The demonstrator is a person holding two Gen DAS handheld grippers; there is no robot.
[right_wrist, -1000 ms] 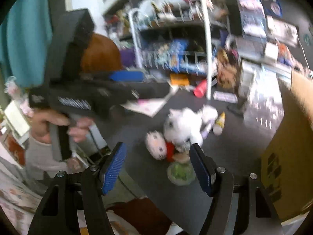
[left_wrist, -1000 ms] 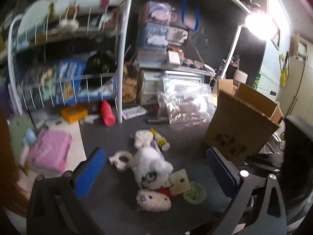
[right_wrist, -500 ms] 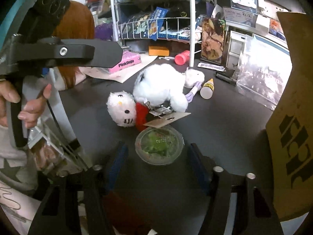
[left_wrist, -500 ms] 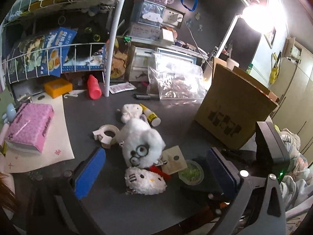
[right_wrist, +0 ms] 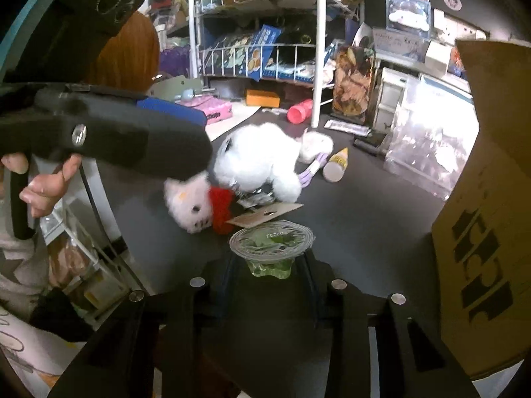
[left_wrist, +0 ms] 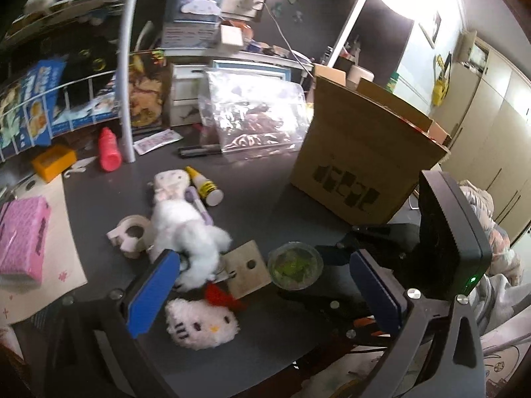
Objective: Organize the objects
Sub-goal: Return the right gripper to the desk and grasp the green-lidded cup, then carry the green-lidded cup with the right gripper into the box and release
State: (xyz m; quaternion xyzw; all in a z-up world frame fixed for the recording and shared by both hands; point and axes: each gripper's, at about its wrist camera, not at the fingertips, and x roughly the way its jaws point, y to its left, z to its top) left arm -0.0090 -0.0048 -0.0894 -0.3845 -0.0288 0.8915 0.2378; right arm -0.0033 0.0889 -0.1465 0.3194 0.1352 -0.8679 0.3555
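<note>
A small clear jelly cup with green filling (right_wrist: pixel 270 247) sits on the dark table; it also shows in the left wrist view (left_wrist: pixel 294 266). My right gripper (right_wrist: pixel 269 265) is shut on the jelly cup, its fingers hugging the cup's sides. My left gripper (left_wrist: pixel 265 293) is open and empty, hovering over a white cat-face plush with a red bow (left_wrist: pixel 200 325) and a fluffy white plush (left_wrist: pixel 189 242). A brown card tag (left_wrist: pixel 247 272) lies between the plush and the cup.
A cardboard box (left_wrist: pixel 361 162) stands at the right. A wire rack (left_wrist: pixel 83 76) fills the back left. A tape roll (left_wrist: pixel 131 237), glue bottle (left_wrist: pixel 204 187), red bottle (left_wrist: pixel 109 151), pink tissue pack (left_wrist: pixel 21 235) and plastic bag (left_wrist: pixel 255 122) lie around.
My right gripper has moved forward and closed on the jelly cup. My left gripper has come lower and closer over the plush toys, still open.
</note>
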